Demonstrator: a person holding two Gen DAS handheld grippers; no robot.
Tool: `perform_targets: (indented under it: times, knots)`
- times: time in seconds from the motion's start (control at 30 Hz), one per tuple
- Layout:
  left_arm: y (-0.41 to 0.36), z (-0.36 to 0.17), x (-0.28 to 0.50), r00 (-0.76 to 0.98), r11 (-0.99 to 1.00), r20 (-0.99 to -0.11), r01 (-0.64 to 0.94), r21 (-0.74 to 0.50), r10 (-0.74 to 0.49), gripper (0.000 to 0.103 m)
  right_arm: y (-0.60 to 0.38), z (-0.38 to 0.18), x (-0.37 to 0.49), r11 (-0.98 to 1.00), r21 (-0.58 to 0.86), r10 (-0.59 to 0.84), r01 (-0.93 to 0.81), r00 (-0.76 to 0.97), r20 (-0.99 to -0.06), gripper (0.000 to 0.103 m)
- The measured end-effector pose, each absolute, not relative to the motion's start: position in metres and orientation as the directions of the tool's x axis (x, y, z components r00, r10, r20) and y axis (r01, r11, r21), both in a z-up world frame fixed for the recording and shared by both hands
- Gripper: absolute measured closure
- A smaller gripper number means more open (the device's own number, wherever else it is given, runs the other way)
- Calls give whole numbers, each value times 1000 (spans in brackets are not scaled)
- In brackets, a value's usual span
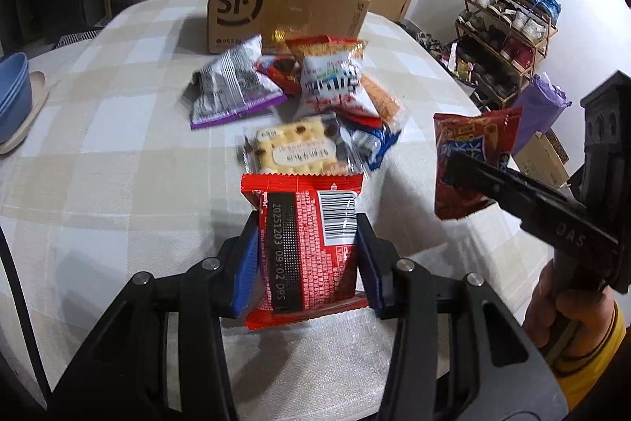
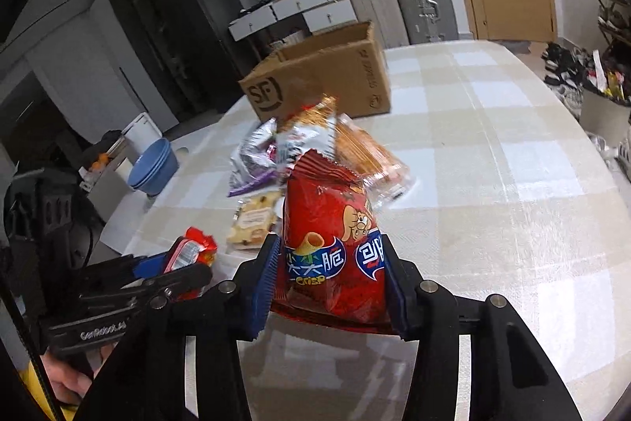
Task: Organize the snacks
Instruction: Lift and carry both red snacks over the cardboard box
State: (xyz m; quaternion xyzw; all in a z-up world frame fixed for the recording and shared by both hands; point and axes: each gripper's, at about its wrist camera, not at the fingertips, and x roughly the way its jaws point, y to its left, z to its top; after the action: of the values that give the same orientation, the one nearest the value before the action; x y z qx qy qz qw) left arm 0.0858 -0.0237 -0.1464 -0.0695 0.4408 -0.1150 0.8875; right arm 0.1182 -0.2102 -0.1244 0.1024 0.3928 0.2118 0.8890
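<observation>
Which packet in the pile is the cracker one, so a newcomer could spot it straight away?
Start at the cardboard box on the checked tablecloth; the snack pile lies just in front of it. At the pile's near edge lies the cracker packet: clear wrap showing pale yellow squares under a white label, unlike its printed foil neighbours.

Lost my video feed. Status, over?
Left hand-held gripper shut on red barcode packet. Right hand-held gripper shut on red crisp bag. Cardboard box open, path unobstructed.

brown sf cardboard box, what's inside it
The brown SF cardboard box stands open on the checked tablecloth. Only a strip of its inner wall shows from the right wrist view; its floor is hidden behind the near walls, so any contents cannot be seen.
</observation>
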Motion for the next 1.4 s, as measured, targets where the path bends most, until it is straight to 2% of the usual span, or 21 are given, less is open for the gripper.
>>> perform_targets:
  times: [0.37,0.83,1.1,1.4]
  knots:
    - [-9,-106,104,650,971,-722,139,-195,-238,61,-197,-72,127,857,353,515,-376,629,-582,55]
    - [14,-27,172,718,973,-657,168,-158,-231,61,-190,16,193,801,363,598,-476,647,-472,55]
    - [13,20,232,746,977,-631,184,-108,-210,61,-179,55,241,793,343,609,-504,650,-454,55]
    - [4,31,319,721,983,-671,169,-70,-172,61,-158,65,310,805,315,593,-503,650,-475,55]
